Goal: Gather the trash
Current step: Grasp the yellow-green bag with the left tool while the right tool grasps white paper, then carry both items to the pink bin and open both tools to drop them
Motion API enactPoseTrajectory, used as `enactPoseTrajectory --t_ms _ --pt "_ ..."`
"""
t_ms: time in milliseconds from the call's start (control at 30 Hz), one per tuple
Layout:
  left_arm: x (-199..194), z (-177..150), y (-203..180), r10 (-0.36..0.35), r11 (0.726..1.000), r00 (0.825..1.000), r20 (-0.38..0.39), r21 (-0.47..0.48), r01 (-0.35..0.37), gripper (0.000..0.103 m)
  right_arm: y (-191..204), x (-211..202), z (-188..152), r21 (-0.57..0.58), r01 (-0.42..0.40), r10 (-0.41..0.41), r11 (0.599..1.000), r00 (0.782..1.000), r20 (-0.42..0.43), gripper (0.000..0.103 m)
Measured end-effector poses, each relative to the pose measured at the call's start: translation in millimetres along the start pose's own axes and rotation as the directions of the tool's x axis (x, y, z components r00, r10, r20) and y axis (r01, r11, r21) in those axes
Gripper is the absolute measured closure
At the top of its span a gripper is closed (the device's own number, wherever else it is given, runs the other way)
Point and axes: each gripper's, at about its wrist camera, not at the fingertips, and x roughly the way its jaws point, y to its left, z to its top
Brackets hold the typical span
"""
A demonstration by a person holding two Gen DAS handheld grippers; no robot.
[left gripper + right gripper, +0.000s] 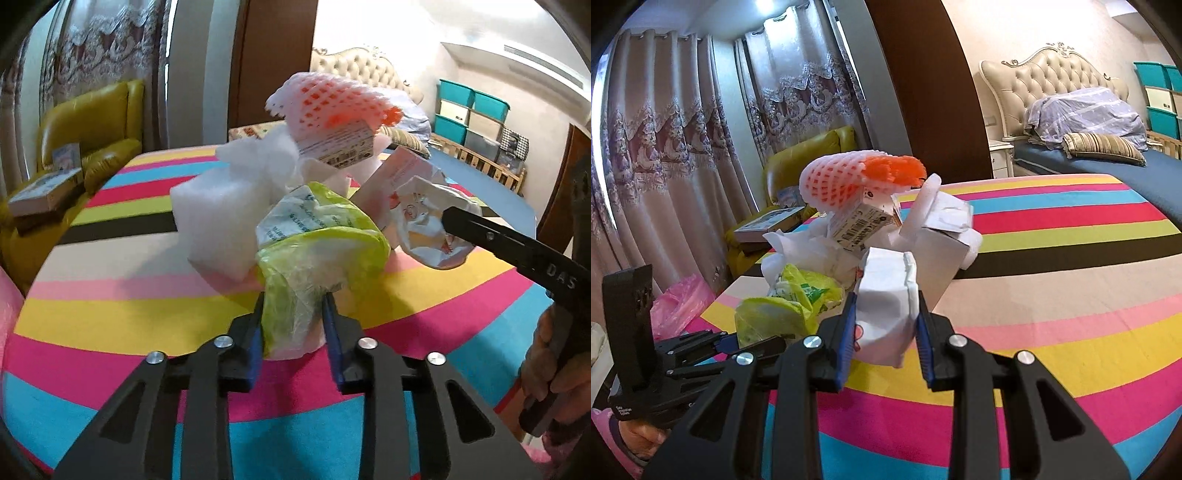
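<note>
A heap of trash lies on the striped bed cover [110, 317]. It holds an orange-and-white foam net [332, 103], a barcoded small carton [340, 146], a white foam block [218, 218] and a white box [945, 243]. My left gripper [293, 299] is shut on a yellow-green plastic bag [325, 243] at the heap's near side. My right gripper [886, 297] is shut on a crumpled white printed wrapper [886, 288]. In the left wrist view that wrapper [424, 229] sits to the right, under the right gripper's fingers [480, 232].
A yellow armchair [96, 125] with boxed items [44, 192] stands beyond the bed's far left edge, before lace curtains [665, 129]. A pink plastic bag [679, 302] lies beside the bed. A second bed with a tufted headboard [1052, 74] and teal storage bins [472, 107] stand behind.
</note>
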Motion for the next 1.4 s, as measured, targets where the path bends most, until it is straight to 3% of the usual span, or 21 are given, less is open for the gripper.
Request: enactPoseTrajectory --t_ms 200,700,1400 --pt "-17.6 1.1 -4.2 0.022 0.999 0.998 0.061 0.029 -0.023 0.083 7.5 -3.0 1.8 -0.021 -0.006 0.006 1.000 1.000 0.012 0.074" --pt "-59.8 -13.3 19.9 0.080 0.996 0.989 0.126 -0.044 -0.075 0.084 28.6 -2.5 -2.6 -0.081 -0.041 0.041 0.996 0.999 -0.007 0.074" --pt "-104.0 -37.9 61.9 0.143 0.983 0.975 0.167 -0.137 -0.120 0.086 87.0 3.0 -18.2 -0.198 -0.128 0.116 0.972 0.991 -0.069 0.074"
